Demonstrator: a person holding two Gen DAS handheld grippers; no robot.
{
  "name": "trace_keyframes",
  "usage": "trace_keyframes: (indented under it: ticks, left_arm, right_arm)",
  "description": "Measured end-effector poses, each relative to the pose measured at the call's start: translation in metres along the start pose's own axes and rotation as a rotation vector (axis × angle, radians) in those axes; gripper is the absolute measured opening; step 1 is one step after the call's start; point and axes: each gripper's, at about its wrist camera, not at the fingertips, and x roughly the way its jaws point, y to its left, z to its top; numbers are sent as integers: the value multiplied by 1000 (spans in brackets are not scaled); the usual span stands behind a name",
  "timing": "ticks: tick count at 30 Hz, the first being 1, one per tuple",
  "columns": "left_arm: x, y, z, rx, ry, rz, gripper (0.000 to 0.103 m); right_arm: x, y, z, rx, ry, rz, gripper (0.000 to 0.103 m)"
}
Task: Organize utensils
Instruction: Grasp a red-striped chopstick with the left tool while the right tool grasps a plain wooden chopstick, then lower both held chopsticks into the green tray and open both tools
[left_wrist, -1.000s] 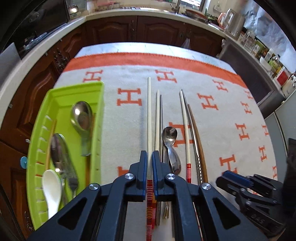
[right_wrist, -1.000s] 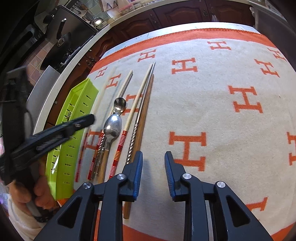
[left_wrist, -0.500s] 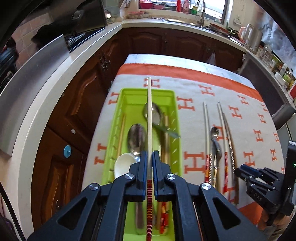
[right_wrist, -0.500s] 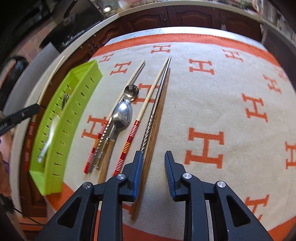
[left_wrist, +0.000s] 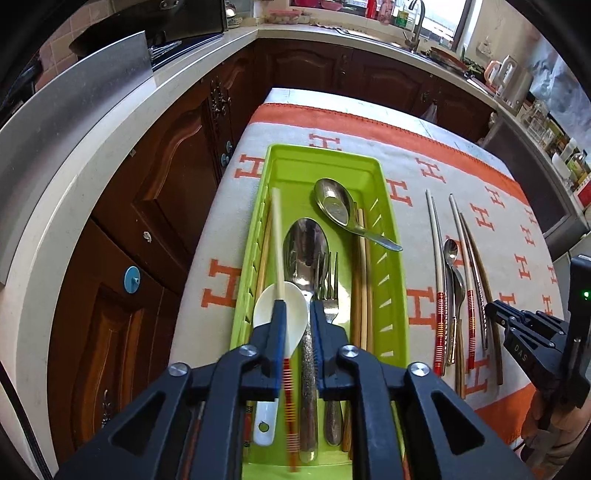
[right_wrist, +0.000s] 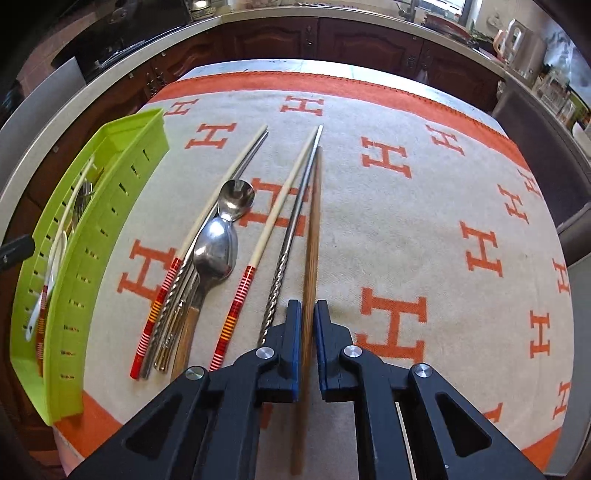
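My left gripper (left_wrist: 297, 306) hangs over the green tray (left_wrist: 391, 229), its jaws opening. A cream chopstick with a red-striped end (left_wrist: 277, 236) rests loose against the left finger, its striped end blurred. The tray holds two large spoons (left_wrist: 304, 247), a fork (left_wrist: 328, 273), a white ceramic spoon (left_wrist: 291, 306) and wooden chopsticks. My right gripper (right_wrist: 307, 304) is shut on a brown wooden chopstick (right_wrist: 314, 229) that lies on the cloth. Beside it lie a twisted metal chopstick (right_wrist: 284, 258), red-striped chopsticks (right_wrist: 266, 229) and two small spoons (right_wrist: 218, 251).
An orange-and-cream cloth with H marks (right_wrist: 406, 221) covers the table. The tray sits at the cloth's left edge, next to a drop to dark wooden cabinets (left_wrist: 147, 206). A counter with a sink and jars runs along the back and right.
My left gripper carried the striped chopstick from the cloth to above the tray, and its jaws have parted. My right gripper moved left over the brown chopstick and closed on it.
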Motion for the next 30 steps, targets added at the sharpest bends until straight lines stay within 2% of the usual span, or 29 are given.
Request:
trace_keyframes:
  ticks: [5,9,13,15,18,20,25,30]
  left_arm:
    - [-8,15,-2,-34,-19,-14,18]
    - [-15,26,-5,-45,-38,-9,19]
    - [-22,37,-7,-56,-56,1,23]
    - [-27,41,-8,-61,-68,6,24]
    - [-34,48,-9,-71,-85,13,32]
    - [-39,52,-10,-81,-97,17,43]
    - [-49,60,-12,-91,-119,20,47]
    - [-52,65,-14,-90,-116,68,60]
  right_arm:
    - [-4,-17,5,115,17,50,6]
    - [-30,-23,7,171,-16,101,6]
    - [-62,-13,13,195,-44,194,6]
    - [-76,-1,17,189,-52,238,6]
    - [-91,23,25,165,-33,312,6]
    - [-98,44,31,134,-20,347,6]
    - [-102,86,41,103,14,389,6]
    - [-95,122,47,87,40,394,6]
